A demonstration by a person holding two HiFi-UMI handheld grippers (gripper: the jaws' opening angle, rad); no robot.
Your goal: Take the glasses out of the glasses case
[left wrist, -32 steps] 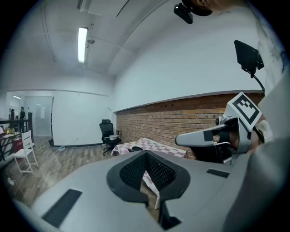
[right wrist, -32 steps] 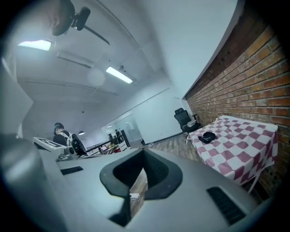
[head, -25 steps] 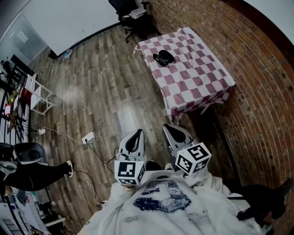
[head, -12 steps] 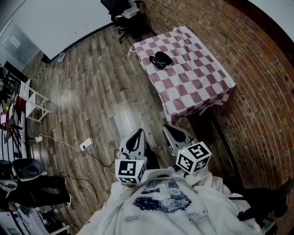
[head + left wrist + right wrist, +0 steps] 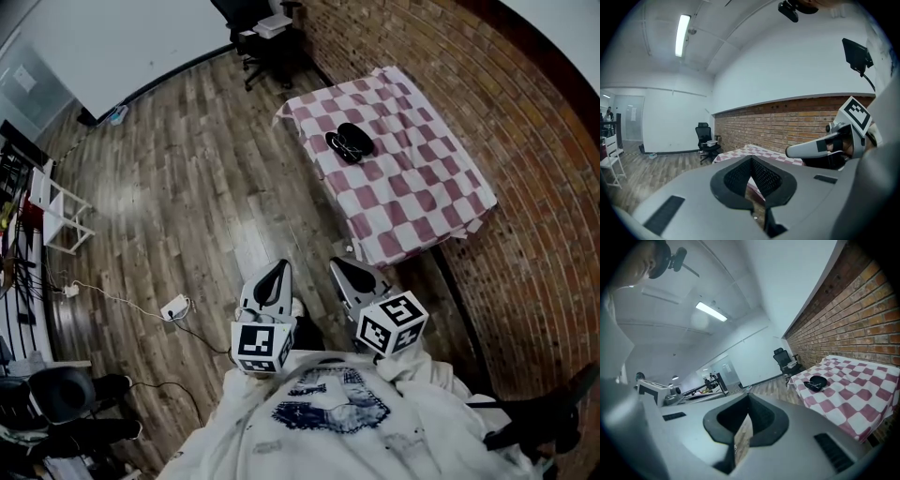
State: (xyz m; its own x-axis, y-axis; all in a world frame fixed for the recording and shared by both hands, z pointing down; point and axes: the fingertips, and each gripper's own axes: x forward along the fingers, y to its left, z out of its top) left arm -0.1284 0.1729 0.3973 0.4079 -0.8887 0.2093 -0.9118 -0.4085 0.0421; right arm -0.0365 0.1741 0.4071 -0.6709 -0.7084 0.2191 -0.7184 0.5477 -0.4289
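Note:
The black glasses case lies on a red-and-white checkered table by the brick wall, far ahead of both grippers. It is too small to tell what it holds. My left gripper and right gripper are held close to my chest over the wooden floor, both pointing toward the table. In the left gripper view the left gripper is shut with nothing in it, and the table shows beyond it. In the right gripper view the right gripper is shut and empty; the case sits far to its right.
A brick wall runs along the table's far and right sides. A black office chair stands behind the table. A power strip with a cable lies on the floor at left, and a white rack stands further left.
In the head view the table and case have shifted right and a little down. Both grippers keep the same shut pose in front of my chest.

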